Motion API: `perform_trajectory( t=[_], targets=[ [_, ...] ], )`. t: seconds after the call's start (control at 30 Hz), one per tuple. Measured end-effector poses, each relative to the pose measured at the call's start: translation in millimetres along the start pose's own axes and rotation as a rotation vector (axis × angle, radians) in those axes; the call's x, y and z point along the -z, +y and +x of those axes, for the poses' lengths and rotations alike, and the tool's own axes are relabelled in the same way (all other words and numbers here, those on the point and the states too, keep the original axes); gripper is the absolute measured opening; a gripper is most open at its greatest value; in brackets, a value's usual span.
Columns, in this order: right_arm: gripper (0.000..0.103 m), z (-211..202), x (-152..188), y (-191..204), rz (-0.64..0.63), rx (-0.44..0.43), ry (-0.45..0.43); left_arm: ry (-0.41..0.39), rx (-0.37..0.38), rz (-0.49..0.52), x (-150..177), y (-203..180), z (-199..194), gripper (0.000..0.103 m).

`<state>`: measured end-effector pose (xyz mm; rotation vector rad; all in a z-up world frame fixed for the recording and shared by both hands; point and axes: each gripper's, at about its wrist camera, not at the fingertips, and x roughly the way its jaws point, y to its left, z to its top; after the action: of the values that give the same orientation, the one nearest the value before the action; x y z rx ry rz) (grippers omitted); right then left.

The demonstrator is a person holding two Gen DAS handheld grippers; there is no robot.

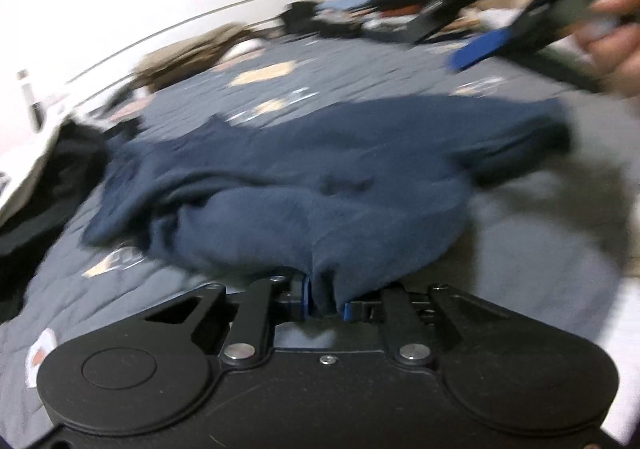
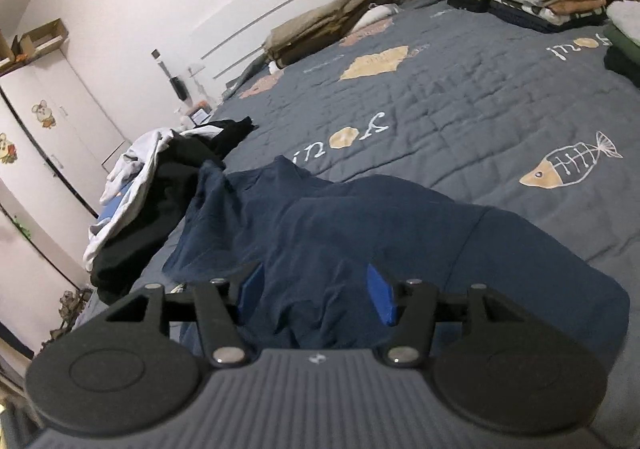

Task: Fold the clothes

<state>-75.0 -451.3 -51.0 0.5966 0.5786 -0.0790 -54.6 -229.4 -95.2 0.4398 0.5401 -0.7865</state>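
The navy T-shirt (image 2: 320, 233) lies rumpled on the near part of the bed (image 2: 500, 101). The left gripper (image 1: 326, 303) is clenched on a bunched fold at its near edge; the right gripper (image 2: 316, 293) stands released over the cloth. Pulling one-handed would likely drag the shirt into a heap.

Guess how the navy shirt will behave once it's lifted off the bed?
Likely floppy: the navy shirt lies rumpled in soft folds and bunches where the left tongs pinch it. Probably light, thin fabric. It should drape and sag rather than hold shape.
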Motion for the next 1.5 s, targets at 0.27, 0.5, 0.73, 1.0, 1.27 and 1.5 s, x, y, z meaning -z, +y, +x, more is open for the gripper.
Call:
perform_trajectory(
  t=[0.27, 0.5, 0.73, 1.0, 1.27, 1.5],
  targets=[
    [0.056, 7.8, 6.5, 5.9, -0.045, -0.018, 0.045, 0.087, 0.362, 0.039, -4.1, -19.4, -20.4, 0.022],
    [0.056, 12.3, 11.0, 12.7, -0.083, -0.028, 0.072, -0.009, 0.305, -0.115, -14.7, 57.9, -39.0, 0.067],
    [0.058, 24.1, 22.2, 39.4, -0.185, -0.088, 0.113, 0.085, 0.065, -0.308, 5.1, 130.1, -12.8, 0.073],
    [0.058, 43.8, 25.8, 57.4, -0.207, -0.084, 0.124, 0.084, 0.097, -0.625, 26.4, 175.7, 33.0, 0.048],
    [0.058, 45.9, 22.2, 58.5, -0.182, -0.101, 0.091, 0.068, 0.074, -0.744, 39.9, 191.1, 66.4, 0.037],
    [0.058, 48.2, 18.8, 53.6, -0.162, -0.1, 0.086, 0.0, 0.111, -0.767, 36.5, 184.0, 55.4, 0.003]
  ],
)
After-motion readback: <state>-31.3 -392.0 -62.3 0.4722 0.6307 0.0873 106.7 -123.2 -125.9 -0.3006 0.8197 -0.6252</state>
